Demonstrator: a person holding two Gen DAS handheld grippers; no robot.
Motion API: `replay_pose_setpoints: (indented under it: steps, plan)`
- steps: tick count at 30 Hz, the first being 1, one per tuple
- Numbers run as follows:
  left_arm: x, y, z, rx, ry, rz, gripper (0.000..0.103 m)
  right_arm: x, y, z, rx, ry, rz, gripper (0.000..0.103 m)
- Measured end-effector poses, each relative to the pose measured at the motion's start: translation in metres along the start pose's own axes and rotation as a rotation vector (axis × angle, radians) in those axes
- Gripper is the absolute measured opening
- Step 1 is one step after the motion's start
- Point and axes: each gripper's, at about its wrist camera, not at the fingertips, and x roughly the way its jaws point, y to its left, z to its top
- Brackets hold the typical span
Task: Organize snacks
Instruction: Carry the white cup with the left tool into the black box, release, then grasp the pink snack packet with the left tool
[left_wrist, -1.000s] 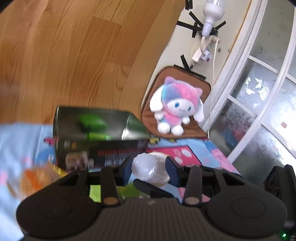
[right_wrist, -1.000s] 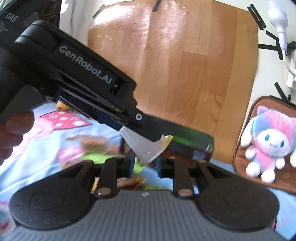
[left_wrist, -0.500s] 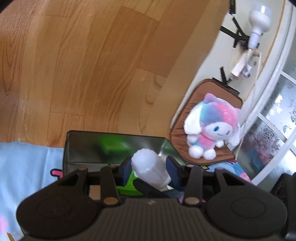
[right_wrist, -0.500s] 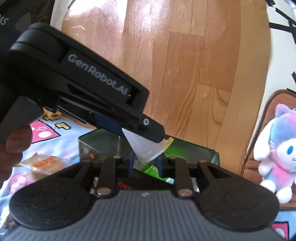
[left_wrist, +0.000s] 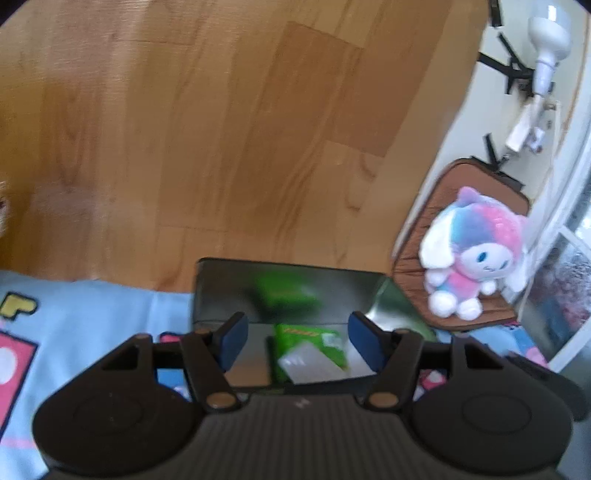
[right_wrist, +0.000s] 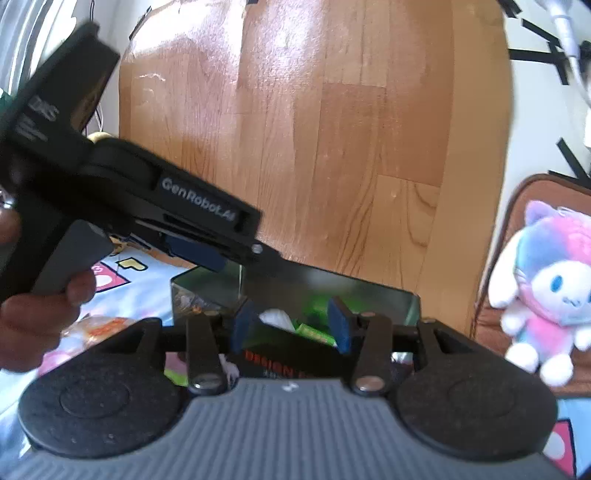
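A dark open box (left_wrist: 295, 288) with shiny inner walls stands on the blue patterned mat; it also shows in the right wrist view (right_wrist: 332, 288). Inside lie a green snack packet (left_wrist: 314, 336) and a white translucent packet (left_wrist: 310, 363). My left gripper (left_wrist: 299, 338) is open and empty above the box; in the right wrist view its body (right_wrist: 155, 206) reaches over the box. My right gripper (right_wrist: 291, 323) is open over the box, with the white packet (right_wrist: 275, 317) and green packet (right_wrist: 314, 332) below it.
An orange wrapped snack (right_wrist: 99, 325) lies on the mat (left_wrist: 92, 317) left of the box. A pink and blue plush toy (left_wrist: 476, 251) sits on a brown cushion (left_wrist: 454, 192) to the right. Wooden floor (left_wrist: 221, 129) lies beyond the mat.
Both grippers held the white packet over the box and have opened. The packet now lies inside the box on the green packet.
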Motion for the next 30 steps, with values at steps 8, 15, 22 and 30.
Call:
replay_pose_setpoints:
  steps: [8, 15, 22, 30]
  plan:
    - [-0.065, -0.007, -0.043, 0.002, -0.030, -0.072, 0.061, -0.050, -0.039, -0.029, 0.225, 0.074, 0.022, 0.048]
    - [-0.096, -0.026, -0.114, 0.003, 0.059, -0.216, 0.062, -0.051, -0.049, -0.061, 0.401, 0.215, 0.086, 0.047]
    - [-0.087, -0.037, -0.163, -0.033, 0.184, -0.241, 0.061, -0.062, -0.043, -0.078, 0.526, 0.266, 0.173, 0.037]
    - [-0.088, -0.014, -0.177, -0.150, 0.188, -0.254, 0.060, -0.098, -0.018, -0.091, 0.501, 0.264, 0.264, 0.026]
